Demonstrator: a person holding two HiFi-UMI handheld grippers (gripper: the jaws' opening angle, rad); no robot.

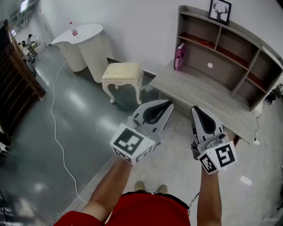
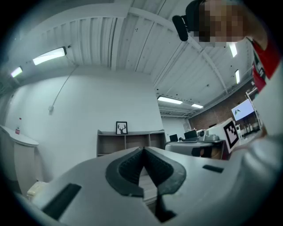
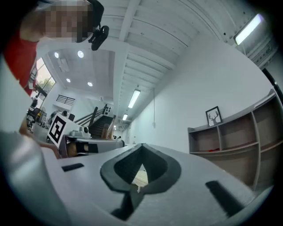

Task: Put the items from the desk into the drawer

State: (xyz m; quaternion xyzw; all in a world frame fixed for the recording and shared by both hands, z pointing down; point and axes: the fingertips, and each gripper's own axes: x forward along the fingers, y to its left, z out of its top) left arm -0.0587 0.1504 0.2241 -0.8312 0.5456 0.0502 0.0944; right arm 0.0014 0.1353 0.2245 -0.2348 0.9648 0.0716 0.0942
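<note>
The grey wooden desk (image 1: 194, 90) with its shelf unit (image 1: 230, 57) stands ahead at the right. A pink book (image 1: 179, 56) leans upright at the left end of the desk top. No drawer shows in any view. Both grippers are held up in the air in front of the desk, short of its front edge. My left gripper (image 1: 169, 105) (image 2: 143, 149) is shut with nothing between its pads. My right gripper (image 1: 193, 108) (image 3: 141, 145) is shut too and holds nothing. Each gripper view looks over its closed jaws toward the shelf unit (image 2: 128, 143) (image 3: 230, 137).
A framed deer picture (image 1: 219, 11) stands on top of the shelf unit. A cream stool (image 1: 123, 75) sits left of the desk and a white rounded counter (image 1: 84, 42) stands behind it. A white cable (image 1: 57, 132) trails over the glossy floor.
</note>
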